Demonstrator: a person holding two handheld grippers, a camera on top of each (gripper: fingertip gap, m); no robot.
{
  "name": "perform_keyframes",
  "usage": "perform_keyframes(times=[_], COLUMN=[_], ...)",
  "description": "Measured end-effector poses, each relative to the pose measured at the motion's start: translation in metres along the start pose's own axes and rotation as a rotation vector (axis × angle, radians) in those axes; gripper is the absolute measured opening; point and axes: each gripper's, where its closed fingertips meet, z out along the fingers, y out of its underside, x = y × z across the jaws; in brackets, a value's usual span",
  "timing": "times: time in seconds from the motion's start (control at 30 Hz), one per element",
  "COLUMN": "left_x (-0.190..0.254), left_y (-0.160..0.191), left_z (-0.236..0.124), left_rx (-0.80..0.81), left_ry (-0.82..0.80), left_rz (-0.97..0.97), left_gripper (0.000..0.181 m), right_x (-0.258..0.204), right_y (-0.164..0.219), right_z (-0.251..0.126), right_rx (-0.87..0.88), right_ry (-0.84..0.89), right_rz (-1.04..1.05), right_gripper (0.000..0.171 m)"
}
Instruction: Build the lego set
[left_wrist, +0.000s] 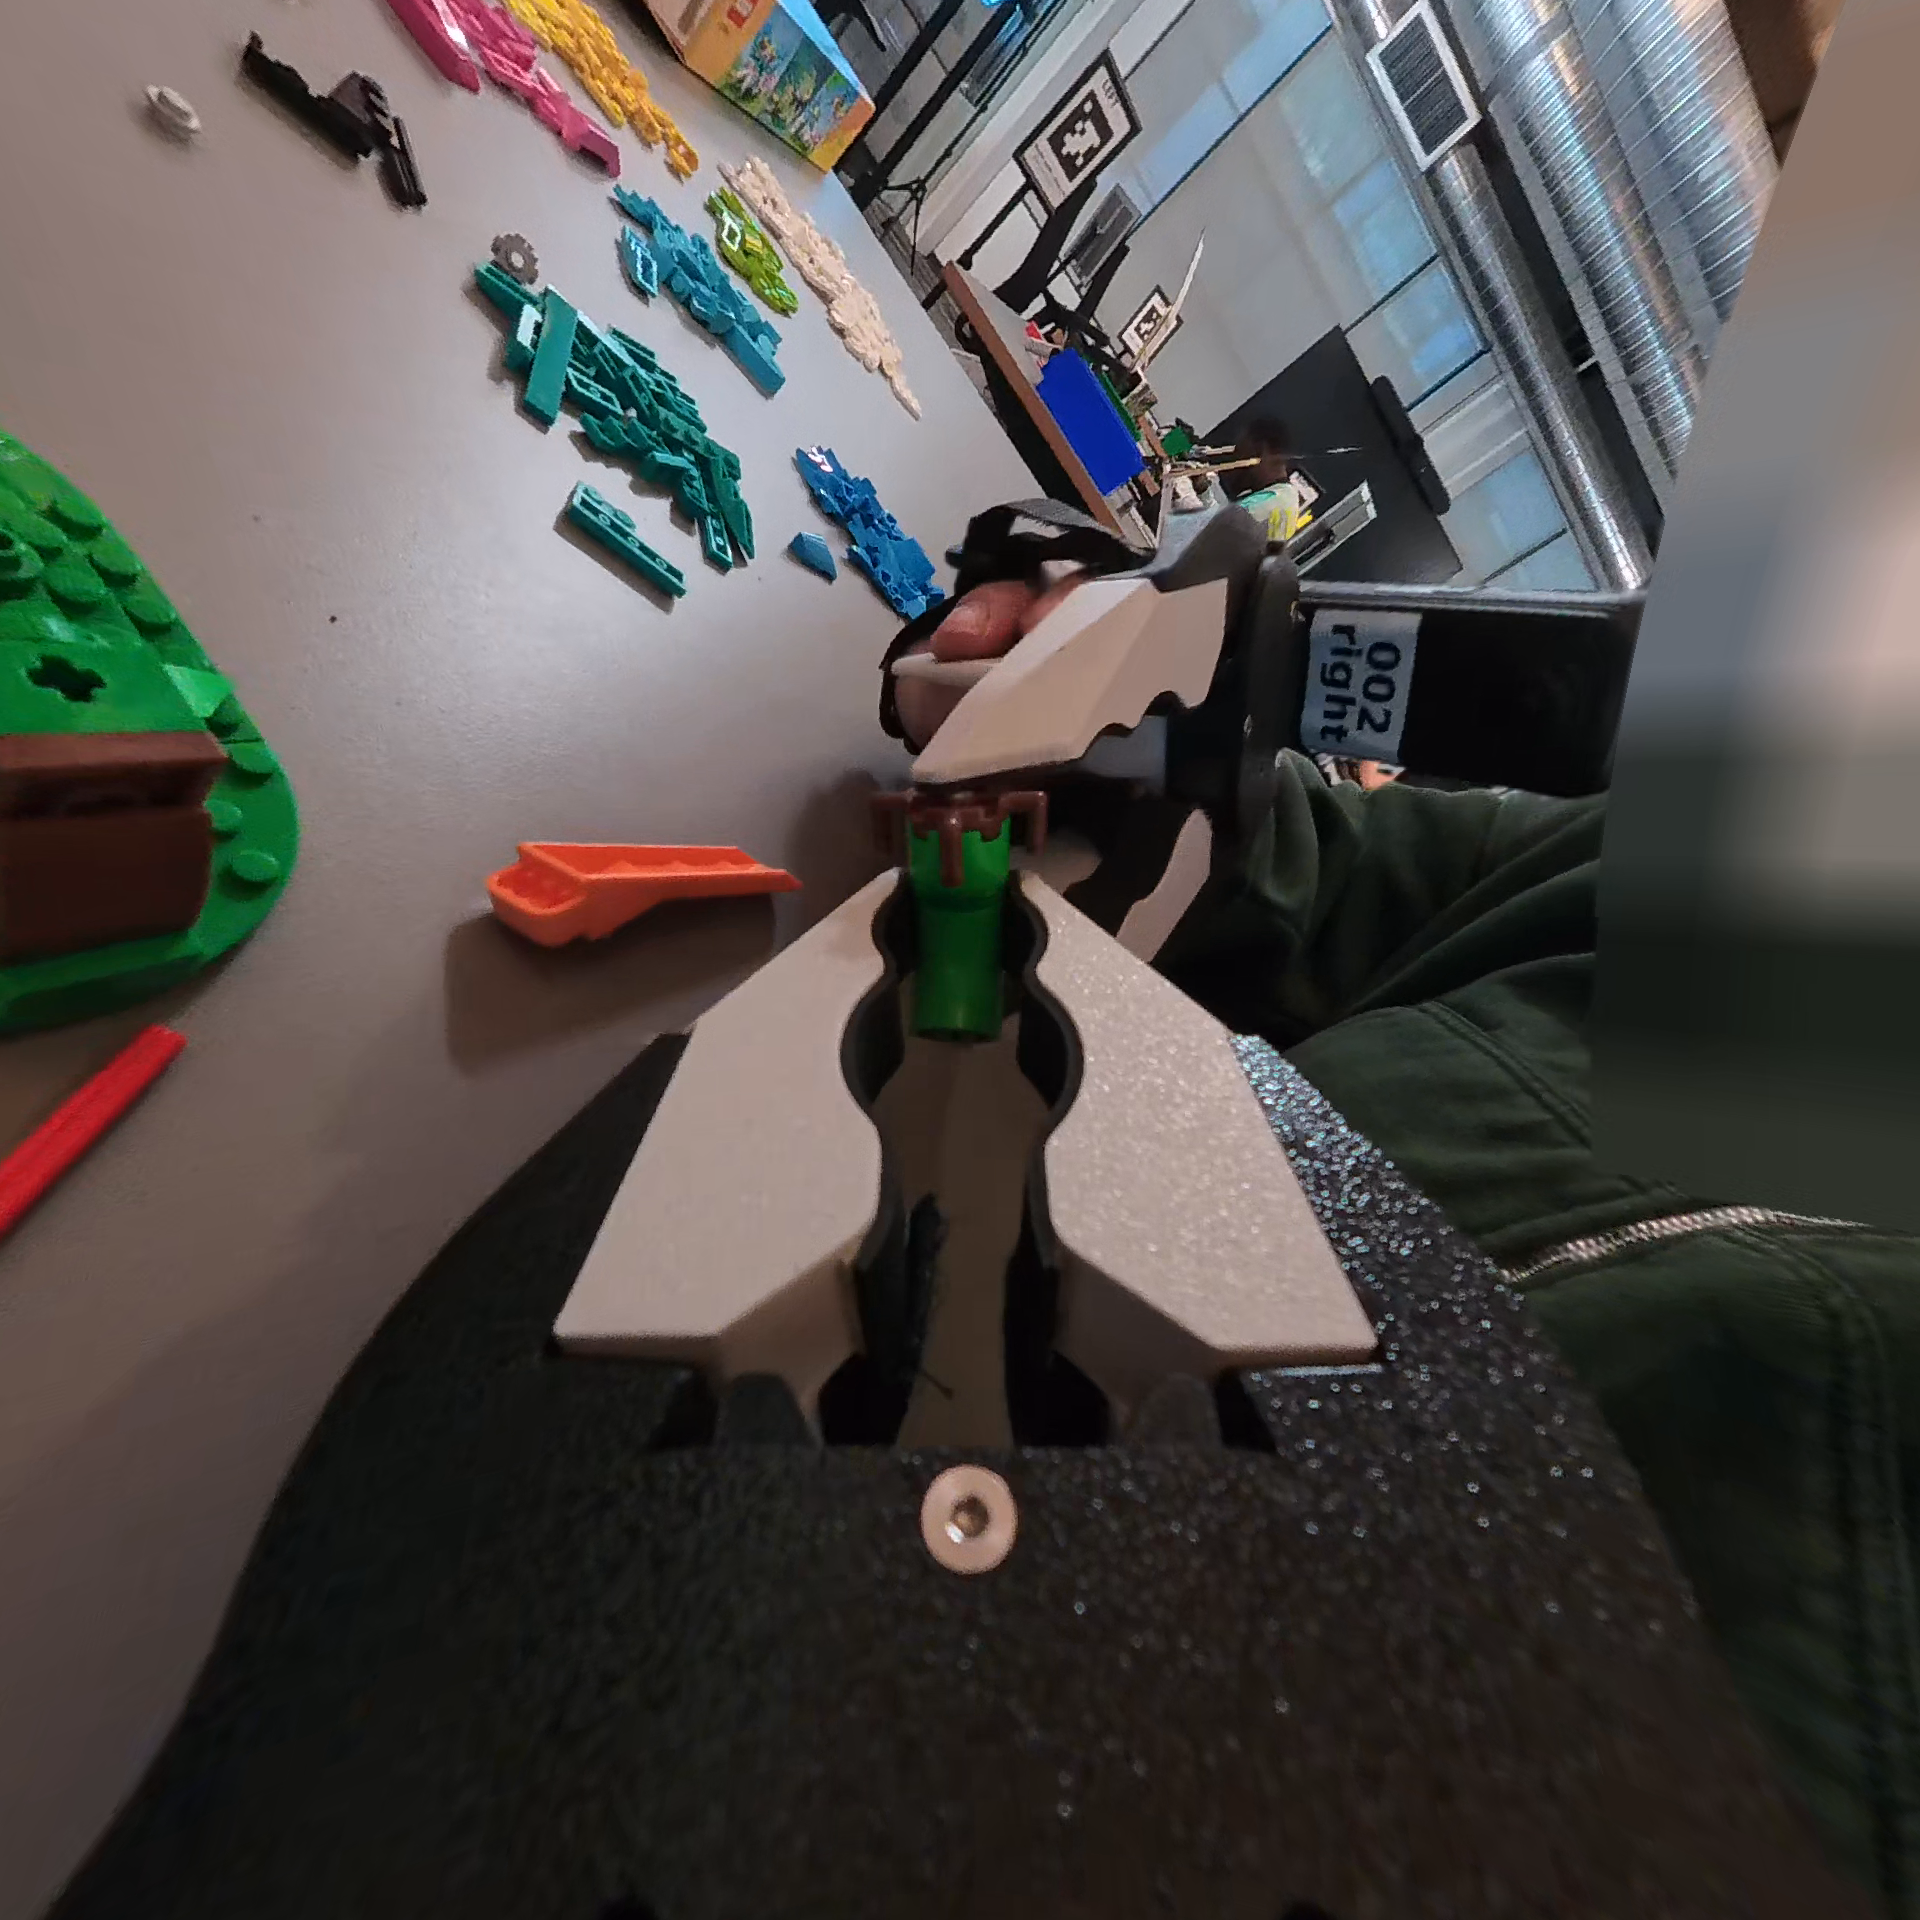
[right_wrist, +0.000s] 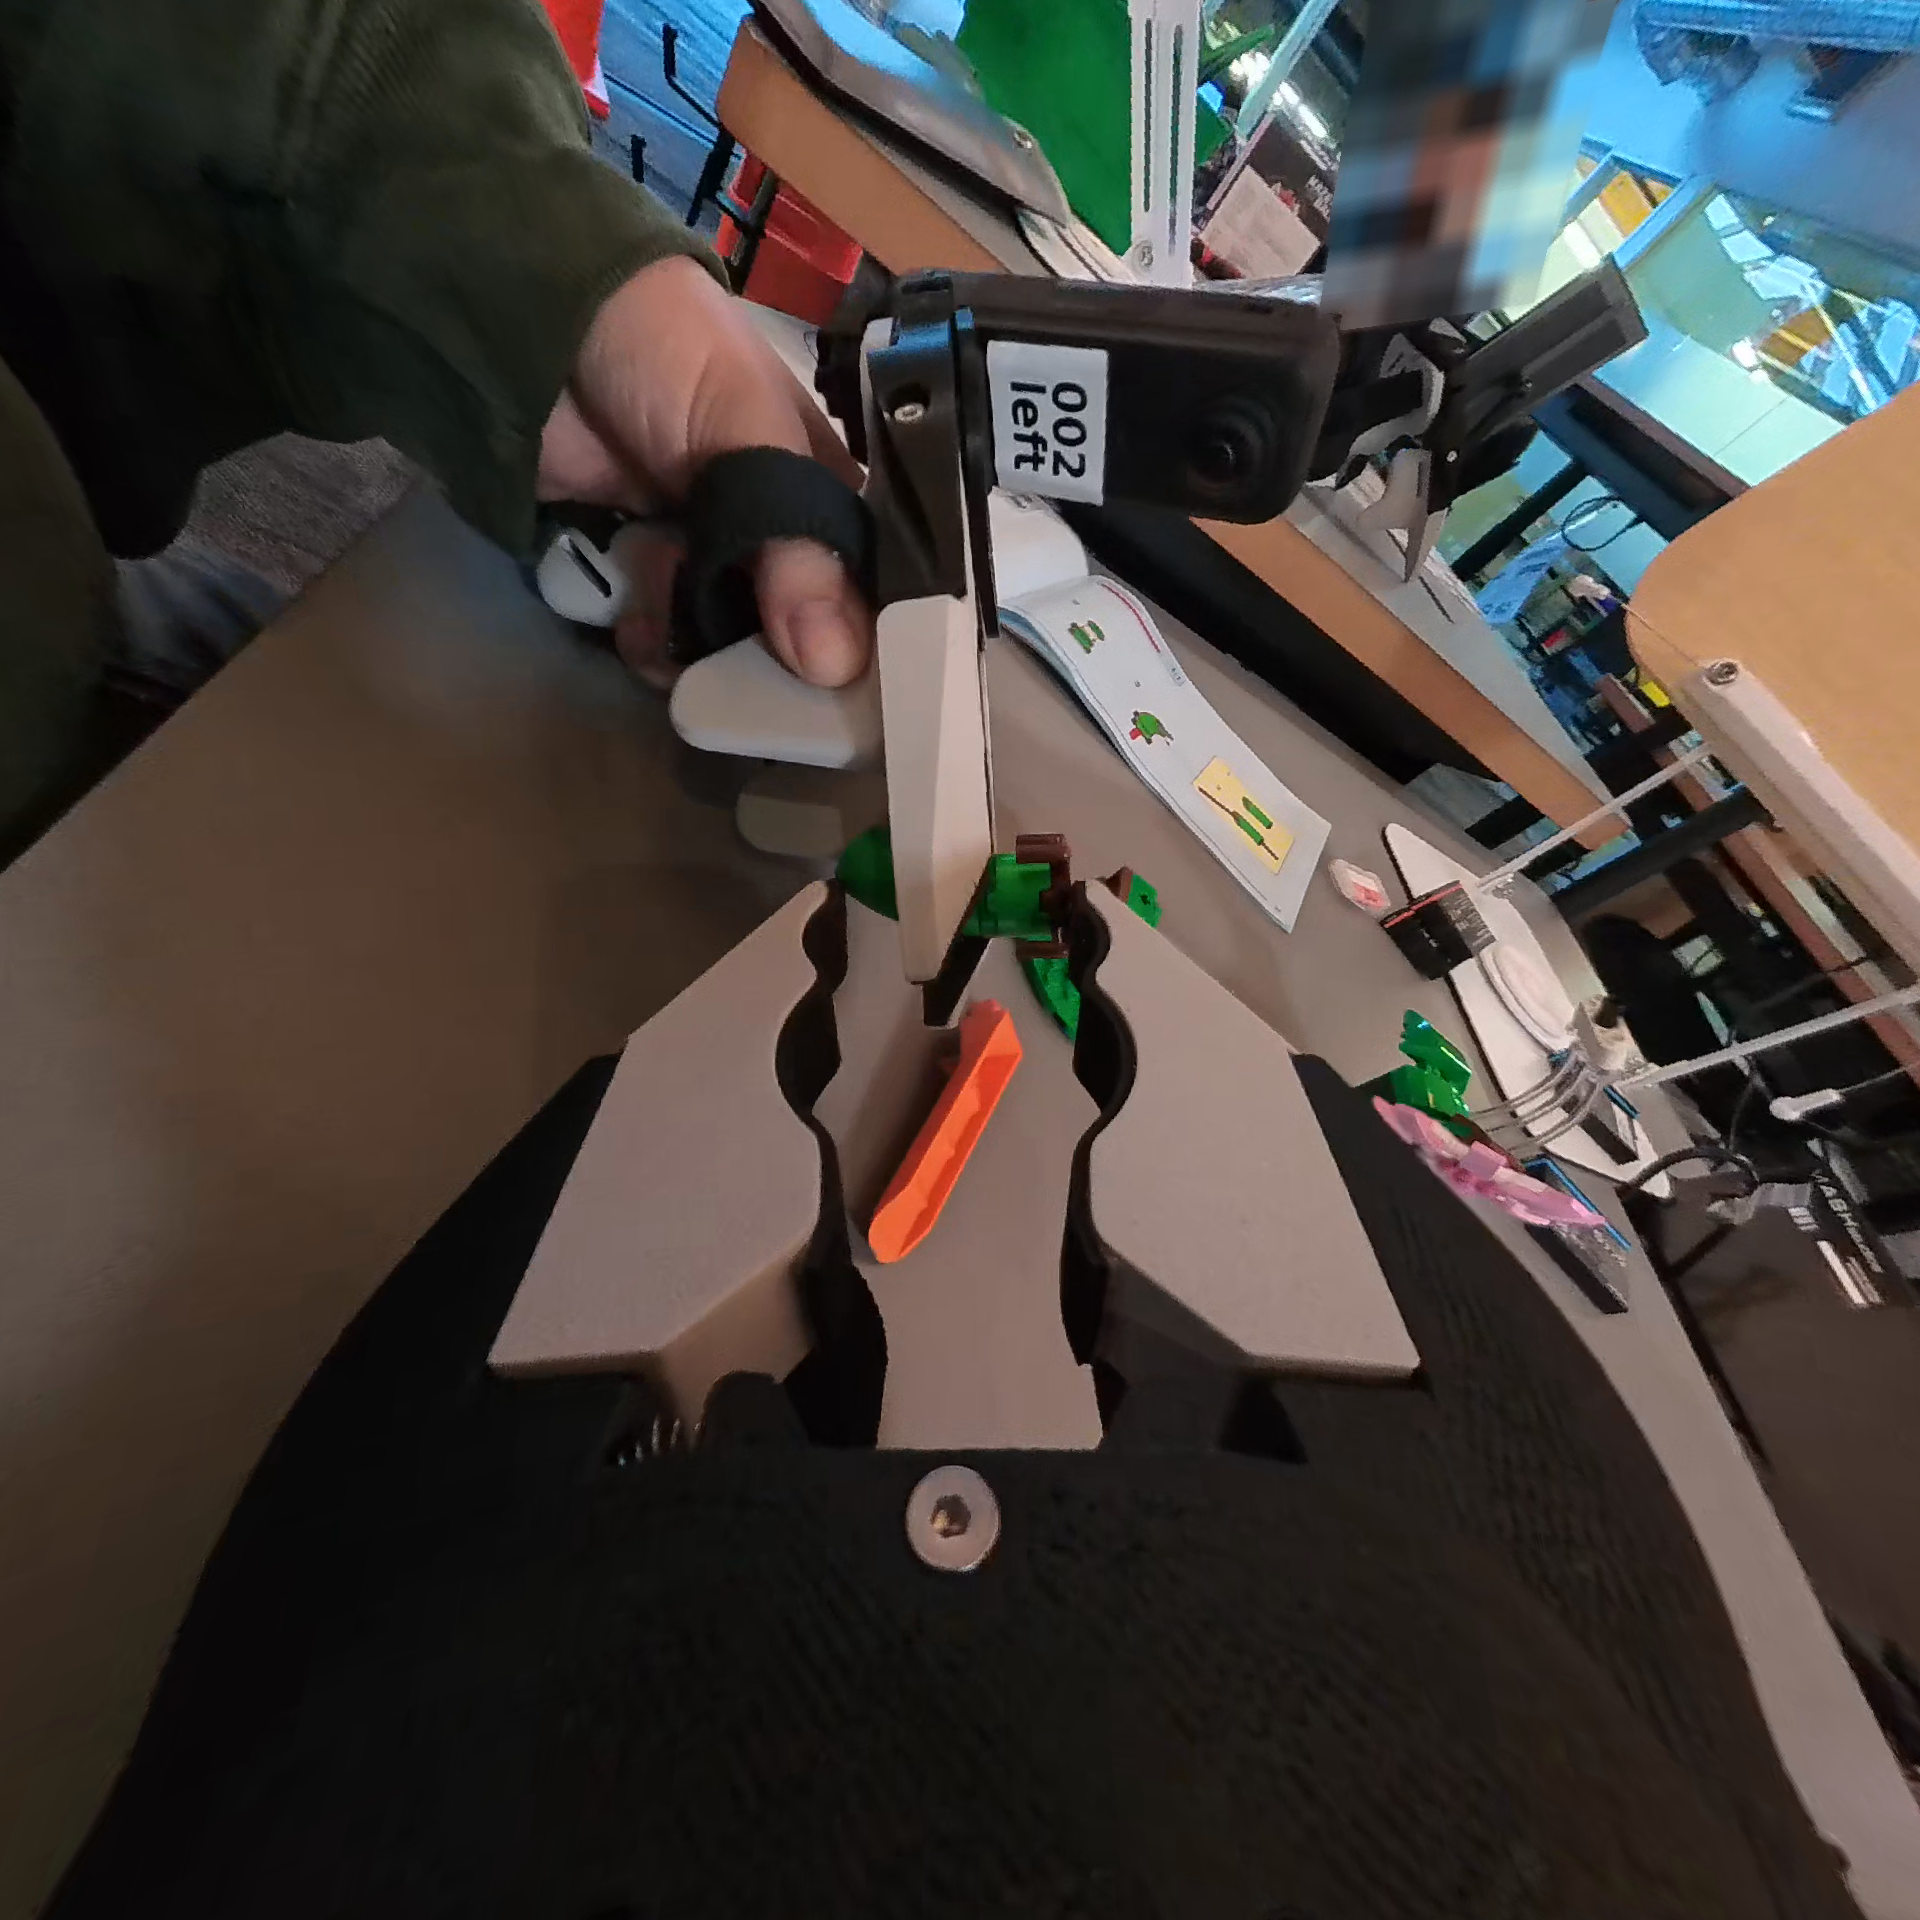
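Your left gripper (left_wrist: 951, 883) is clamped on the green stem (left_wrist: 951, 966); your right gripper (right_wrist: 961, 904) stands partly open around the brown piece (left_wrist: 961, 816) capping it. Left of the stem, the green base (left_wrist: 125, 665) carries little; sorted bricks (left_wrist: 623, 416) beyond remain unused; most building, I judge, is outstanding.

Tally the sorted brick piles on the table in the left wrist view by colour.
Pink pile: 1
Yellow pile: 1
White pile: 1
Lime pile: 1
Light blue pile: 1
Teal pile: 1
Blue pile: 1
Black pile: 1
Total: 8
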Motion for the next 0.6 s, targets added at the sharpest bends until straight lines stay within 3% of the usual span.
perform_keyframes(times=[0.37, 0.53, 0.6], left_x=[0.001, 0.007, 0.008], left_y=[-0.001, -0.01, -0.018], left_z=[0.003, -0.002, -0.013], left_rx=[0.02, 0.089, 0.142], left_ry=[0.003, 0.019, 0.004], left_rz=[-0.022, 0.004, 0.033], left_gripper=[0.014, 0.016, 0.024], right_x=[0.0, 0.012, 0.027], right_y=[-0.001, -0.001, 0.01], right_z=[0.0, -0.007, -0.014], right_rx=[-0.01, 0.003, -0.044], right_ry=[-0.01, 0.011, 0.059], right_rz=[0.05, 0.12, 0.162], right_gripper=[0.044, 0.044, 0.044])
